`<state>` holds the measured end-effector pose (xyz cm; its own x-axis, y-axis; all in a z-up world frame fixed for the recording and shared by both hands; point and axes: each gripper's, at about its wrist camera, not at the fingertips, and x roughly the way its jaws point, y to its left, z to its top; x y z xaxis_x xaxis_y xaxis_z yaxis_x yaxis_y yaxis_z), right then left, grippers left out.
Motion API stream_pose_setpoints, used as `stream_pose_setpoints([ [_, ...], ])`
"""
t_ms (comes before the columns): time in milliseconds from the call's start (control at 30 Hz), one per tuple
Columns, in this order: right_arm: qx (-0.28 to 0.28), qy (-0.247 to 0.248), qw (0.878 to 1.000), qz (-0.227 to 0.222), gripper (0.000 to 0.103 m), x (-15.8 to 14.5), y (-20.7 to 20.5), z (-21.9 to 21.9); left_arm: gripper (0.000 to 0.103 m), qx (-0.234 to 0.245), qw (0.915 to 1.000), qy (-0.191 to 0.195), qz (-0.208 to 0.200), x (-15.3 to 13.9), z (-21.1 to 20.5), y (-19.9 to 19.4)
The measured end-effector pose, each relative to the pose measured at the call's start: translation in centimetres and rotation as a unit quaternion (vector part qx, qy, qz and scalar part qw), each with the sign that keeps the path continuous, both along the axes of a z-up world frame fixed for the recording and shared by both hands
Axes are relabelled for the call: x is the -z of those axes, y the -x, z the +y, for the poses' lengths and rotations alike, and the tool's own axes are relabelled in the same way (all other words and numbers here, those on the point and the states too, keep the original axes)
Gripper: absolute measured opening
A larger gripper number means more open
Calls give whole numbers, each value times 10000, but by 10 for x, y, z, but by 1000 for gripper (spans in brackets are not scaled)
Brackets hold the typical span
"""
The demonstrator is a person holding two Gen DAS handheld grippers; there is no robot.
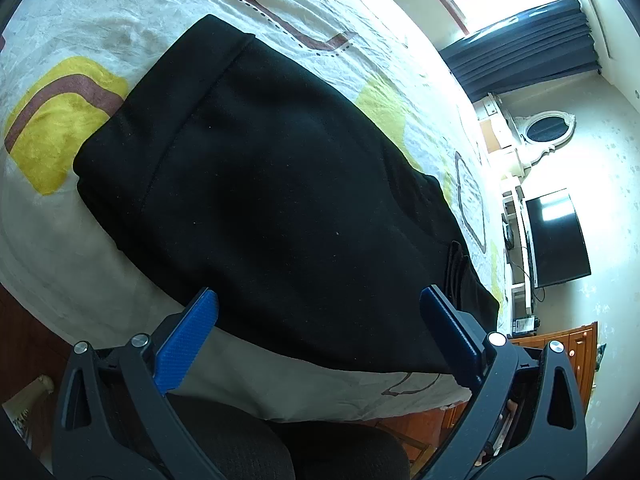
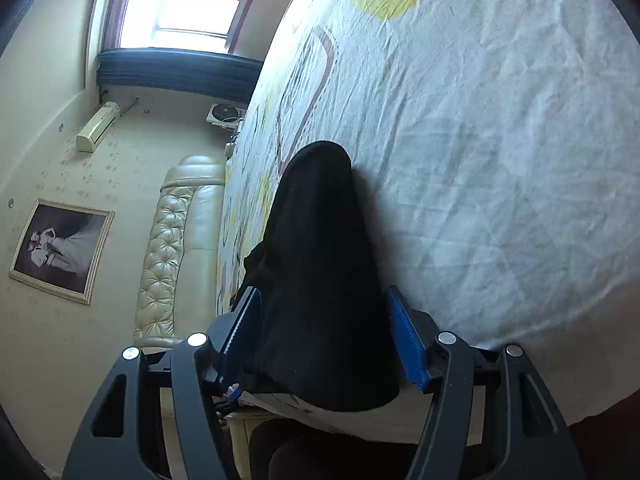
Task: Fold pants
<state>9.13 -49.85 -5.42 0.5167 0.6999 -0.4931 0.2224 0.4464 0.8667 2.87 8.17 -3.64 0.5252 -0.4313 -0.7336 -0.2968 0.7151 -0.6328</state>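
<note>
Black pants (image 1: 280,184) lie folded in a thick flat stack on the bed near its front edge; they also show in the right wrist view (image 2: 320,260) as a long dark mound. My left gripper (image 1: 320,320) is open, its blue pads (image 1: 186,340) spread just over the near edge of the pants, holding nothing. My right gripper (image 2: 324,340) is open, its blue pads (image 2: 406,340) standing on either side of the near end of the pants, not closed on them.
The bed has a crumpled white sheet (image 2: 500,160) with yellow and brown patterns (image 1: 60,120). A cream padded headboard (image 2: 172,260) lies at the left. A TV (image 1: 556,236), a wooden cabinet (image 1: 576,344) and a window (image 2: 180,4) stand beyond the bed.
</note>
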Motion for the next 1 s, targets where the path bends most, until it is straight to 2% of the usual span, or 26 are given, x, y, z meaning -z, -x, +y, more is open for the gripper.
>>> stream_pose_setpoints([
  [67, 58, 37, 10000, 42, 62, 3, -12, 2, 100, 4, 10000, -2, -14, -1, 1, 1],
  [100, 98, 138, 9998, 64, 39, 4, -18, 3, 100, 6, 10000, 1, -15, -1, 1, 1],
  [133, 55, 371, 9992, 160, 31, 5, -24, 6, 100, 10, 10000, 5, -15, -1, 1, 1],
  [167, 23, 532, 9982, 285, 26, 9, -26, 7, 100, 12, 10000, 5, -19, -2, 1, 1],
  [267, 87, 549, 9979, 330, 26, 13, -24, 6, 100, 43, 10000, 17, -36, -3, 2, 1],
  [333, 107, 722, 9970, 264, 33, 3, -20, 9, 100, 83, 9999, 25, -68, -6, 3, 1],
  [367, 158, 851, 9960, 243, 46, -4, -18, 14, 100, 105, 9999, 31, -101, -10, 3, 2],
  [400, 276, 1000, 9944, 217, 68, -11, -14, 15, 100, 130, 9998, 41, -152, -14, 5, 4],
  [433, 456, 1128, 9924, 173, 73, -19, -10, 17, 100, 150, 9996, 57, -233, -20, 7, 6],
  [567, 793, 1508, 9854, -2, 73, -47, 6, 27, 100, 203, 9964, 65, -821, -50, 31, 15],
  [633, 823, 1682, 9822, -158, 73, -61, 12, 40, 100, 243, 9942, 278, -1008, -55, 53, 17],
  [767, 563, 1855, 9801, -433, 73, -77, 22, 76, 100, -175, 9928, 781, -894, -35, 106, 20],
  [867, 77, 1937, 9789, -643, 73, -85, 23, 116, 100, -464, 9895, 1165, -719, -11, 134, 18],
  [933, -242, 2024, 9761, -756, 73, -89, 22, 142, 100, -391, 9890, 1247, -696, 1, 141, 12],
  [1000, -551, 2049, 9737, -830, 73, -89, 21, 162, 100, -293, 9911, 1122, -660, 7, 143, 1],
])
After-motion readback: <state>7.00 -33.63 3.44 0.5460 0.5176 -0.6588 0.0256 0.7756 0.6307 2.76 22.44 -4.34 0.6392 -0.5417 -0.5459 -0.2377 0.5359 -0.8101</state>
